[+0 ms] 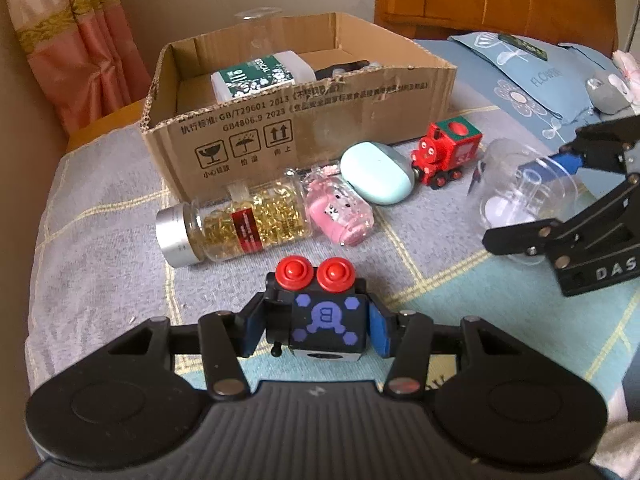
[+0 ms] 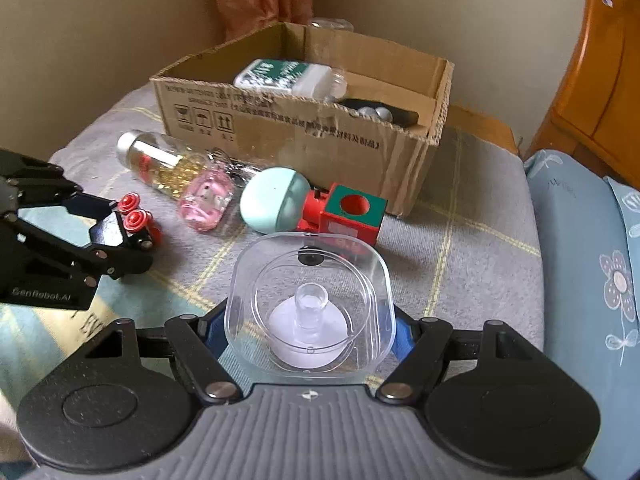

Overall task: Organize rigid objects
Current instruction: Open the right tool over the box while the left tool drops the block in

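My left gripper is shut on a black toy block with two red knobs and a purple emblem, just above the checked bedspread. The right gripper is shut on a clear, rounded plastic container with a small clear stem inside, and its blue pads press the sides. An open cardboard box stands behind and holds a white bottle with a green label. A capsule bottle, a pink jar, a mint case and a red toy train lie in front of the box.
Blue floral pillows and a grey plush toy lie at the right under a wooden headboard. A pink curtain hangs at the left. Dark items lie in the box's far corner.
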`<state>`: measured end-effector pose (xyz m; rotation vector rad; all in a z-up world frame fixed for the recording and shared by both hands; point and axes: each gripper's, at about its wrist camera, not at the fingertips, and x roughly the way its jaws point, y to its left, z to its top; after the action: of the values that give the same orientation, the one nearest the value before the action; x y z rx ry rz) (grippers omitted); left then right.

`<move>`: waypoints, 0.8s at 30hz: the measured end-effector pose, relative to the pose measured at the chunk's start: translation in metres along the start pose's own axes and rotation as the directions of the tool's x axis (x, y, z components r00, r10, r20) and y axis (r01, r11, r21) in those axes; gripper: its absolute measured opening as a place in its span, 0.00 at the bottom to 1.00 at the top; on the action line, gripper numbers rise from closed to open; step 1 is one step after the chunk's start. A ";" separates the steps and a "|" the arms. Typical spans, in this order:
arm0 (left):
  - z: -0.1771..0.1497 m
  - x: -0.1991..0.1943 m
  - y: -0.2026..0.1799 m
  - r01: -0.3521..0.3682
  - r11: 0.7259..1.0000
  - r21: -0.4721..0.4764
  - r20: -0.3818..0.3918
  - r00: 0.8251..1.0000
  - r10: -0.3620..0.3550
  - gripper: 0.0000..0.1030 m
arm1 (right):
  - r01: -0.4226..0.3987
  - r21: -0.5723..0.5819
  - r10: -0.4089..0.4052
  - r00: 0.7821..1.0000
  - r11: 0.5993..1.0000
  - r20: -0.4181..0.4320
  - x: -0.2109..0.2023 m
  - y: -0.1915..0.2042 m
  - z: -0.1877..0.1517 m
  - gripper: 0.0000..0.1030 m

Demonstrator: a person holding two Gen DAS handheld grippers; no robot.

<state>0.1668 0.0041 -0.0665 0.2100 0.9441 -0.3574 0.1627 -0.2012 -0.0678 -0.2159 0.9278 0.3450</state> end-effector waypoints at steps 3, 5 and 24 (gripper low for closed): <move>0.006 -0.009 0.003 0.014 1.000 0.005 -0.013 1.000 -0.014 0.49 | -0.014 -0.019 0.014 1.000 1.000 0.010 -0.011 -0.003 0.005 0.77; 0.012 -0.017 0.005 0.029 1.000 0.007 -0.011 1.000 -0.029 0.49 | -0.018 -0.029 0.019 1.000 0.999 0.020 -0.018 -0.006 0.010 0.77; 0.113 -0.039 0.031 0.002 0.999 0.037 0.098 0.995 -0.006 0.49 | 0.000 0.007 -0.001 0.986 1.000 0.166 -0.020 -0.038 0.102 0.77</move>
<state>0.2432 0.0039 0.0308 0.2220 0.8415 -0.3856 0.2419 -0.2070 0.0096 -0.1783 0.7648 0.3534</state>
